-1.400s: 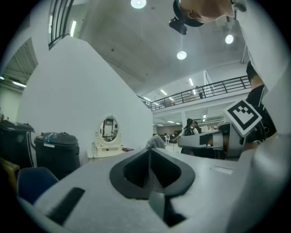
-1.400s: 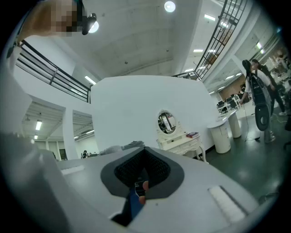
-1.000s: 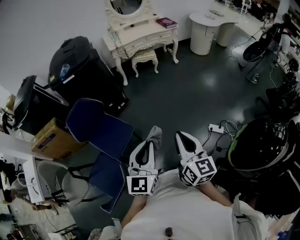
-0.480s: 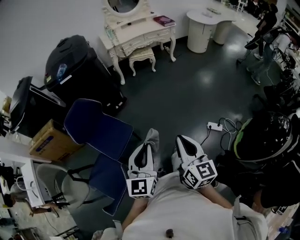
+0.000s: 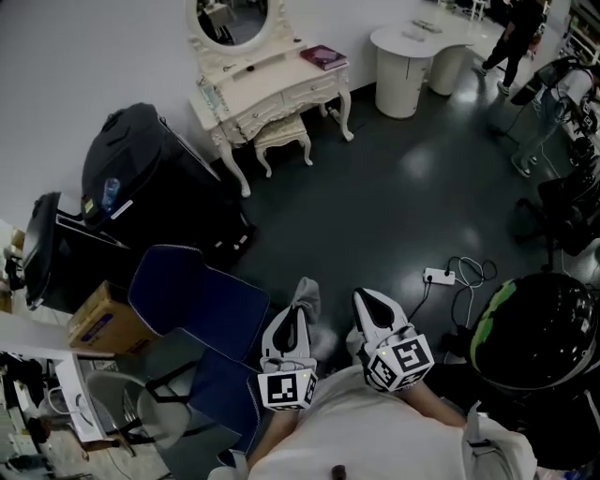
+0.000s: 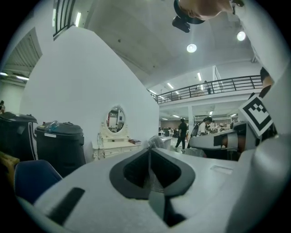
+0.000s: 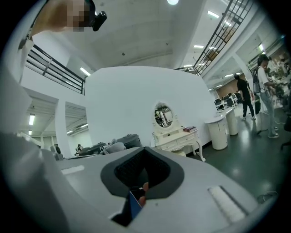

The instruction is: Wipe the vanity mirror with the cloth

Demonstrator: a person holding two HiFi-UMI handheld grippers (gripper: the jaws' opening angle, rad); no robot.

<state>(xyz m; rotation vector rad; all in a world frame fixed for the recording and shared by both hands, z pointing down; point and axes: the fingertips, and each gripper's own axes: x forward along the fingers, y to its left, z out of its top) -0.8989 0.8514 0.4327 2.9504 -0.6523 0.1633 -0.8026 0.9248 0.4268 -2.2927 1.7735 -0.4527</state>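
A dark floor (image 5: 394,206) is filling most of the head view, with a black case (image 5: 141,178) and a blue chair (image 5: 202,300) standing at the left. The cream vanity table (image 5: 272,84) is standing against the white wall at the top, and the oval vanity mirror (image 5: 232,19) is rising upright from its back edge. Both grippers are being held low and close to the person's body, well apart from the table. The left gripper (image 5: 292,319) is clamping the grey cloth (image 5: 306,292) between closed jaws, a crumpled tuft sticking out past the tips and pointing toward the mirror across the floor. The right gripper (image 5: 364,300) is lying just beside it, jaws pressed together and holding nothing.
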